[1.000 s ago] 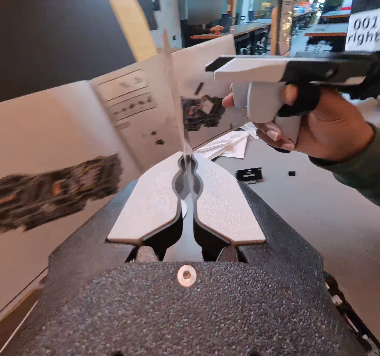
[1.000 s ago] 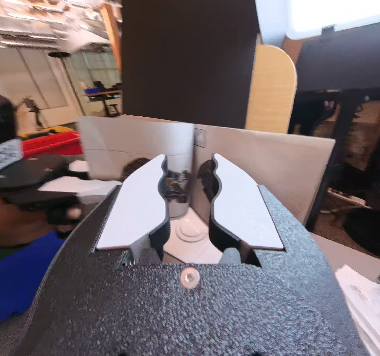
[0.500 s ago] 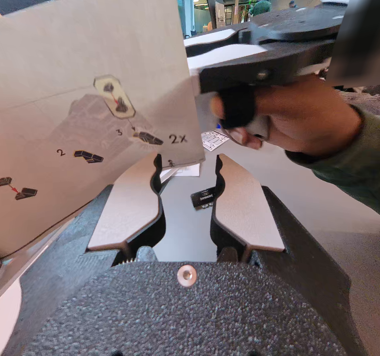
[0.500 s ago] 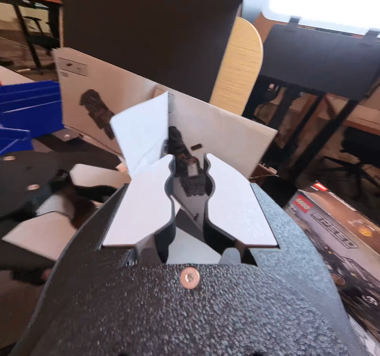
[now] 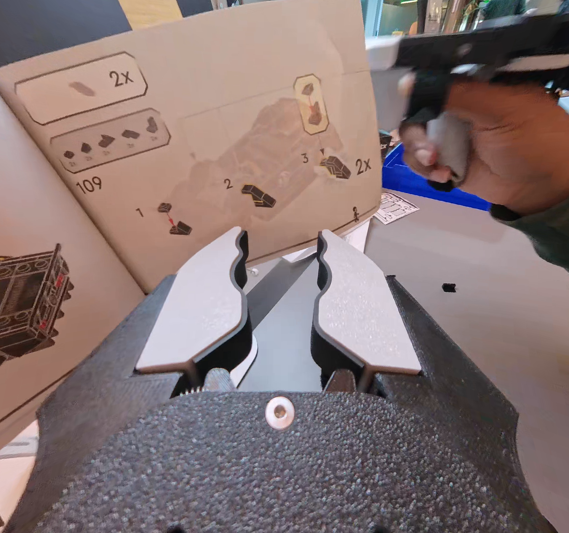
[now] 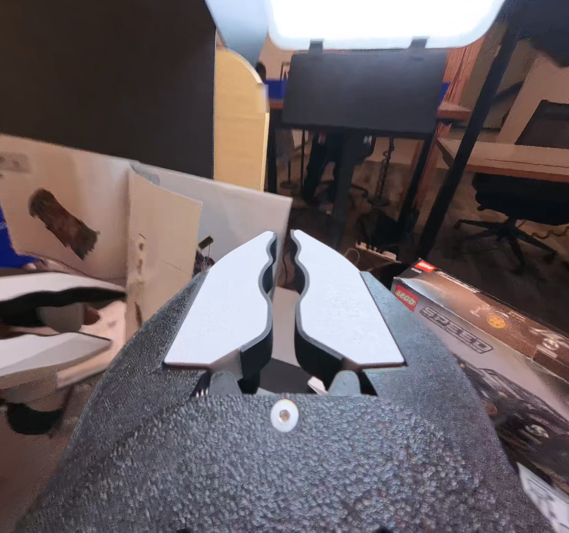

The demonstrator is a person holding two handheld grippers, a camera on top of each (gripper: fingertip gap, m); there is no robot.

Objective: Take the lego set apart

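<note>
Our left gripper point(image 5: 280, 235) hovers low over the grey table point(image 5: 462, 272), its white-faced fingers point(image 5: 203, 303) spread well apart with nothing between them. Just beyond the fingertips stands the open, cream-coloured paper instruction booklet point(image 5: 215, 112), propped upright near the table's far left edge; one printed page curves toward us, showing build-step drawings of small black bricks. To the right, a hand point(image 5: 480, 152) grips the handle of our right gripper point(image 6: 284, 235), raised above the table and blurred in the left wrist view. In the right wrist view that gripper's two white fingers point(image 6: 335, 303) are drawn close, leaving only a narrow slit, and they clamp on nothing that we can see. Beyond the booklet's lower edge lie white folded paper sheets point(image 5: 395, 209), and a blue plastic bin point(image 5: 409, 176) sits past the table's far edge. A single tiny black brick point(image 5: 448, 287) rests alone on the bare right part of the table. The dark cardboard set box point(image 6: 480, 330) with a car picture lies along the table's right edge in the right wrist view. The assembled lego set itself is not clearly visible in either view; we cannot tell where it sits.
</note>
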